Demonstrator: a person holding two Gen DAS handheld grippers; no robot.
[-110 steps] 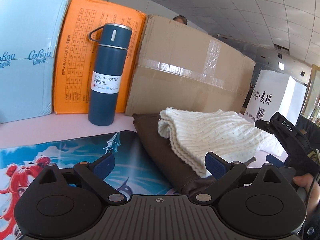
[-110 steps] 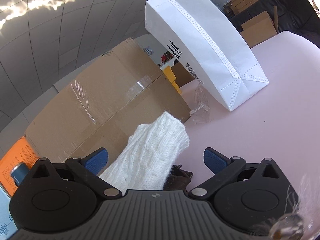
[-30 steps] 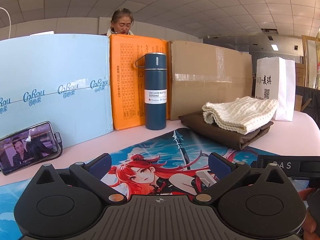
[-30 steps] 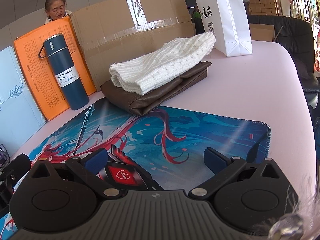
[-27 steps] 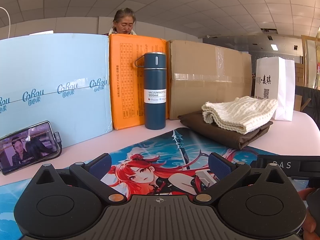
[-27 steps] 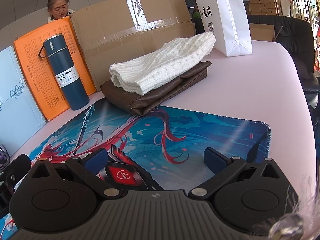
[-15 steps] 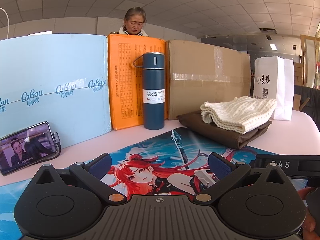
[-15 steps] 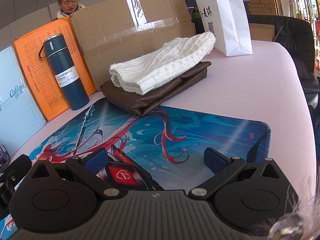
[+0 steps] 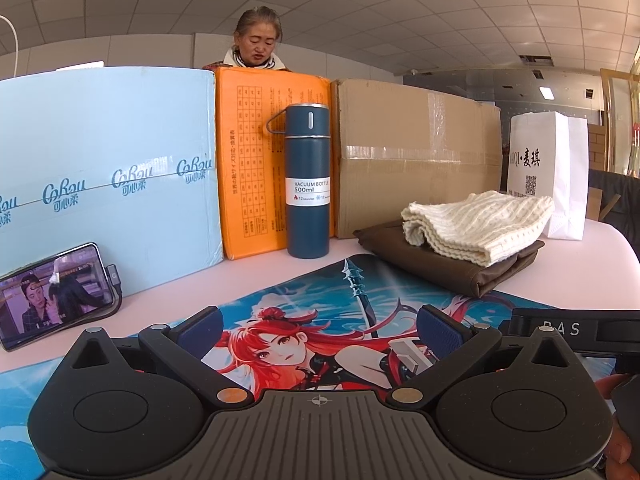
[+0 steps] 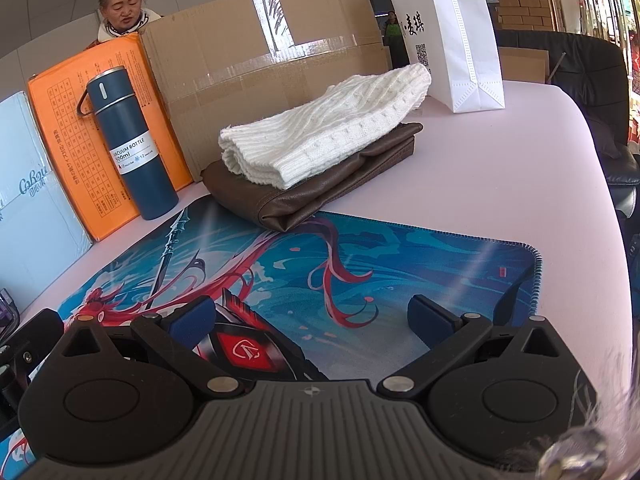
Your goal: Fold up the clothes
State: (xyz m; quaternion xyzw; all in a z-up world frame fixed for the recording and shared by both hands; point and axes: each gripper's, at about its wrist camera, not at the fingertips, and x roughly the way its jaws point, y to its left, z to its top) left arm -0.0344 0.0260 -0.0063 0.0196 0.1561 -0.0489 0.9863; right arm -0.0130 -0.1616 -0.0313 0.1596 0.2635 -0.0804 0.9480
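On the pale pink tabletop, a folded white knit sweater lies on top of a folded brown garment, the pair stacked just in front of a taped cardboard box and touching the far edge of a blue printed desk mat. Both pairs of tongs sit low over the near part of that mat, well apart from the clothes. The left tongs are spread wide with nothing between the blue pads, and the right tongs are likewise released and empty. A dark blue vacuum bottle stands upright beside the stack, against an orange box. To the left of that is a light blue carton, with a phone leaning at its foot, screen lit. A white paper bag stands behind the clothes on the right. A woman looks down from behind the boxes.
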